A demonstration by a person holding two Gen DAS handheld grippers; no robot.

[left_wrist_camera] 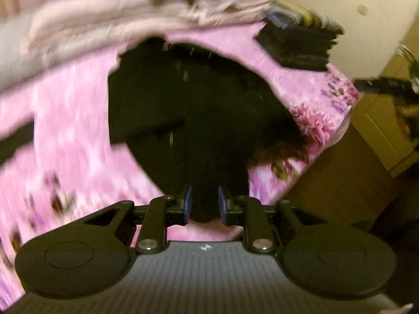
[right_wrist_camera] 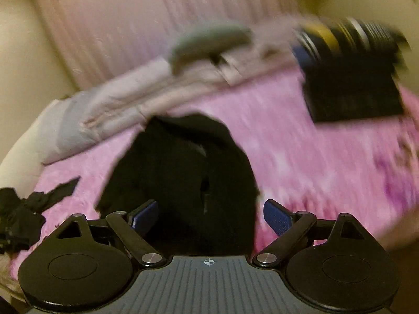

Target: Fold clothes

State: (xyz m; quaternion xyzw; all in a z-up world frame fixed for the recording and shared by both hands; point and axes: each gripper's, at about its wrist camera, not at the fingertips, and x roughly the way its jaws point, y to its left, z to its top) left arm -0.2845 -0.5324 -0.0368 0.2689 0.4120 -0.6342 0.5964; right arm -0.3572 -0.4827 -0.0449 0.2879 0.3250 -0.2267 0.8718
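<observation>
The left gripper (left_wrist_camera: 203, 204) points forward over the bed, tilted so the bedspread runs at a slant across its view. Its jaws are drawn close together and pinch a fold of the black garment (left_wrist_camera: 188, 110), which fills the gap between the blue pads (left_wrist_camera: 187, 204) and spreads out ahead of them over the pink bedspread (left_wrist_camera: 73, 141). Both views are blurred.

The right gripper (right_wrist_camera: 211, 216) is held level and low over the same garment (right_wrist_camera: 180, 172). Its jaws stand wide apart, with the cloth lying between and below the blue pads (right_wrist_camera: 278, 217); neither pad visibly grips it. To the left of these jaws, near the bed's edge, lies a second small heap of black cloth (right_wrist_camera: 18, 217).

Farther ahead of both grippers, a rumpled pale blanket (right_wrist_camera: 112, 99) runs along the far side of the bed. Ahead and to the right of the jaws sits a stack of folded dark clothes (right_wrist_camera: 353, 96), with striped yellow, white and blue pieces behind it. Beyond the bed hangs a pink curtain (right_wrist_camera: 157, 21). In the left view a wooden cabinet (left_wrist_camera: 387, 130) stands to the right of the bed.

No readable writing shows; only a small crosshair mark (right_wrist_camera: 208, 262) on each gripper body.
</observation>
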